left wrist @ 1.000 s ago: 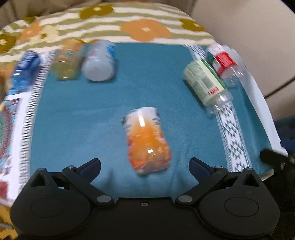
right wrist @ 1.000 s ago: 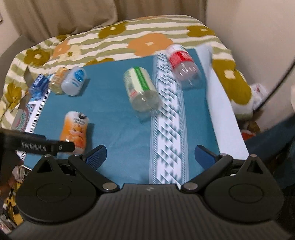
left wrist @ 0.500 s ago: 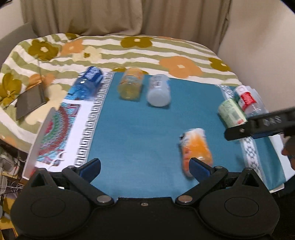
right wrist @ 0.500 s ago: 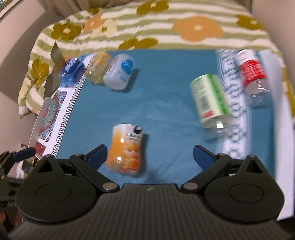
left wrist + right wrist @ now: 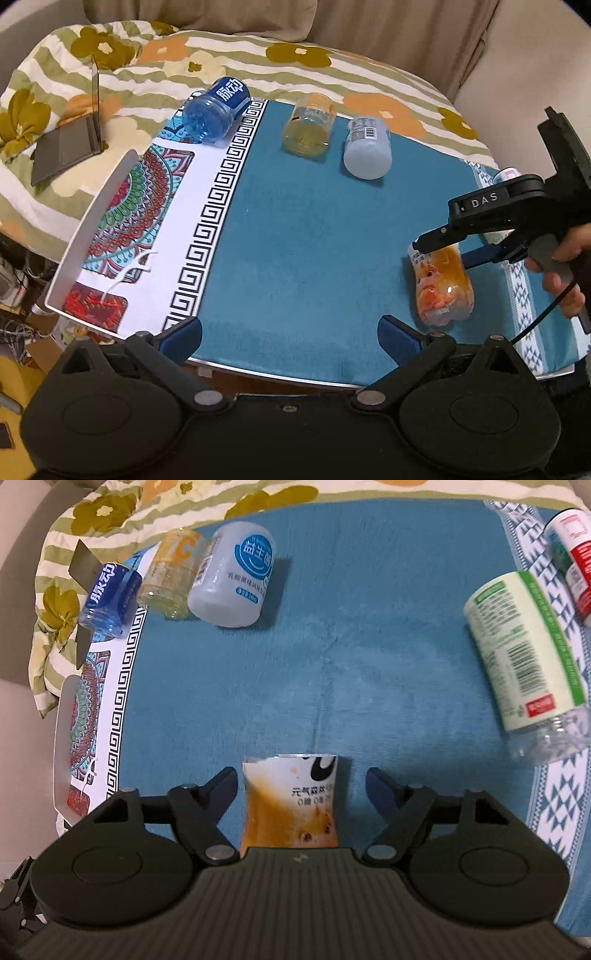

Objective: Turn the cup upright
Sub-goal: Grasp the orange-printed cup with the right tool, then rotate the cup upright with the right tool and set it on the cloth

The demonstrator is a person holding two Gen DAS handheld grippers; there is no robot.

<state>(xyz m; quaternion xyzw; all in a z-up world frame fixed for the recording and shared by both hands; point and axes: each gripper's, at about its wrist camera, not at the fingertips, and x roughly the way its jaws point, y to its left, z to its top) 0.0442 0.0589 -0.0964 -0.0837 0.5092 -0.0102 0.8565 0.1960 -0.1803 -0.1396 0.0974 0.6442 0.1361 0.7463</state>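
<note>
1. Nearest to me in the right wrist view, the right gripper point(image 5: 301, 786) has come down over the orange cup point(image 5: 291, 801) since half a second ago, when the cup lay left of centre between my fingers. Now it sits bottom centre, between them, with a gap showing on either side. The tongs are wide and not yet touching it.

2. In the left wrist view the same orange cup point(image 5: 441, 284) lies on its side at right of frame on the blue cloth point(image 5: 295, 240), with the right gripper point(image 5: 443, 247) over its far end. A second ago this cup was centred ahead of my left gripper; I have swung left and pulled back.

3. The left gripper point(image 5: 290, 334) hangs wide at the bottom of its frame, holding nothing, well apart from the cup.

4. I judge the right side is lined up for the pinch; closing, then tipping the cup up, is what remains.

5. Farther off, upper left in the right view: the white bottle point(image 5: 232, 579), the yellow jar point(image 5: 173, 574) and the blue bottle point(image 5: 110, 596), all lying down. At right, the green-labelled bottle point(image 5: 524, 646) and the red-labelled one point(image 5: 572, 554).
</note>
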